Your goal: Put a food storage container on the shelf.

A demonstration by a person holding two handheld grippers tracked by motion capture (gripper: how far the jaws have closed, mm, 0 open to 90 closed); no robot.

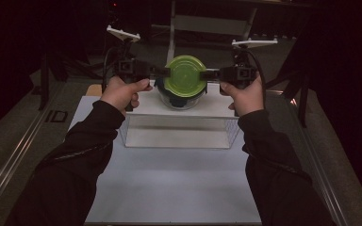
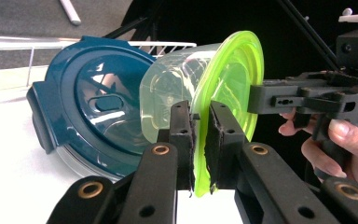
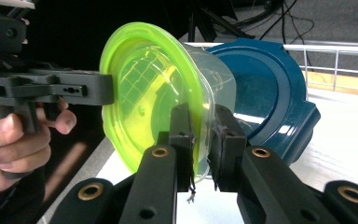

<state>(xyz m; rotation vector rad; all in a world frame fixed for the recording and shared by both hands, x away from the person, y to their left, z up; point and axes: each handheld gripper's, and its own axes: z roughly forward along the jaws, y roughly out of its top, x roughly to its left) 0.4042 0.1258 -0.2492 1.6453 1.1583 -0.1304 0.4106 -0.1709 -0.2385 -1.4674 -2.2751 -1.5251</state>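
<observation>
A clear tub with a bright green lid [image 1: 185, 75] is held up between both grippers over the white platform. My left gripper [image 1: 165, 71] is shut on the lid's left rim and my right gripper [image 1: 204, 74] on its right rim. In the left gripper view the jaws [image 2: 199, 140] pinch the green lid's edge [image 2: 235, 79], with the other gripper [image 2: 284, 98] across from them. The right gripper view has its jaws [image 3: 200, 135] clamped on the green lid [image 3: 140, 88] too, facing the left gripper [image 3: 86, 88].
A container with a dark blue lid [image 2: 88, 107] [image 3: 265, 93] lies just behind and under the tub [image 1: 170, 97]. It rests on a white platform over a clear box [image 1: 179, 129], which stands on a white mat [image 1: 169, 183]. A wire rack [image 3: 335, 56] runs behind.
</observation>
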